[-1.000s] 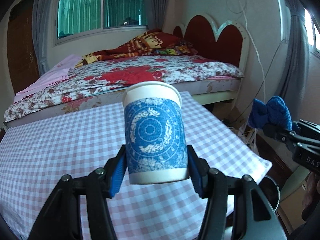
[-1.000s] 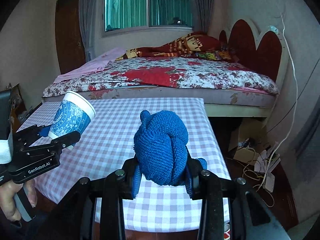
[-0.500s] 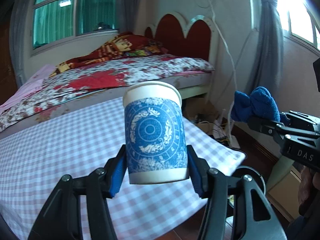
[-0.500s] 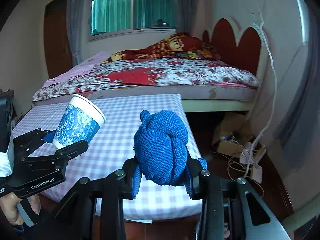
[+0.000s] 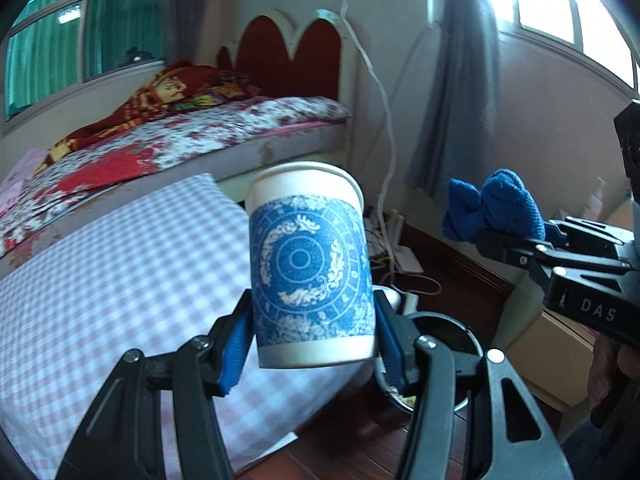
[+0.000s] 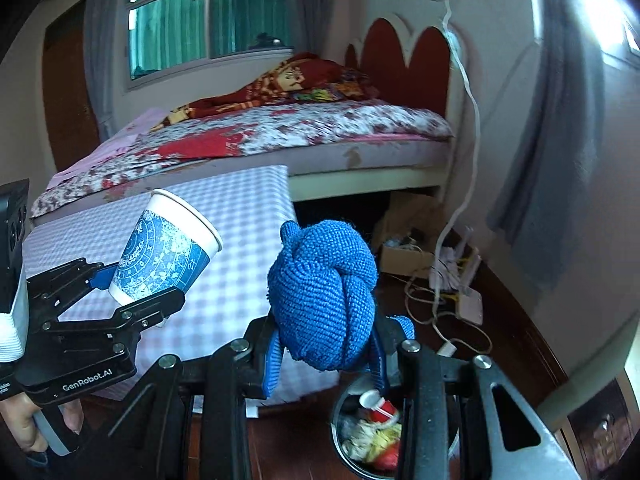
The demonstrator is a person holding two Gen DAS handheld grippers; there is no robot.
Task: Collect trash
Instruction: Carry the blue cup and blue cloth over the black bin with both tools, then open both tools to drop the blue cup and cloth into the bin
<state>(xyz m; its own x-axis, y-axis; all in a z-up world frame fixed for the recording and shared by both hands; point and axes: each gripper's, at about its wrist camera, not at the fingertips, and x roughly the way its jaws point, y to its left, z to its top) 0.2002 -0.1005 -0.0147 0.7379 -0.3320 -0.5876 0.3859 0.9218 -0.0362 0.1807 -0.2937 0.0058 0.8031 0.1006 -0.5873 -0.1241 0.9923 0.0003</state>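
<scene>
Carrying trash: right gripper [image 6: 324,356] clamps the cloth [image 6: 324,296] just above the bin [image 6: 340,412], nearer than left gripper [image 5: 312,344] pinching the cup [image 5: 310,268]

Home bedroom: bed [image 6: 304,136] w/ floral sheet, red scalloped headboard [image 6: 404,64], curtained window [image 6: 208,20], gingham-covered table [image 5: 120,280], floor power strip [image 6: 468,304].

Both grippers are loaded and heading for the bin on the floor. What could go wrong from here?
1. The bin sits largely hidden under the right gripper, so a release could miss its rim.
2. The left gripper grips only the bottom of the paper cup, which could tip out early.
3. The knotted blue cloth might catch on the pads instead of falling.
</scene>
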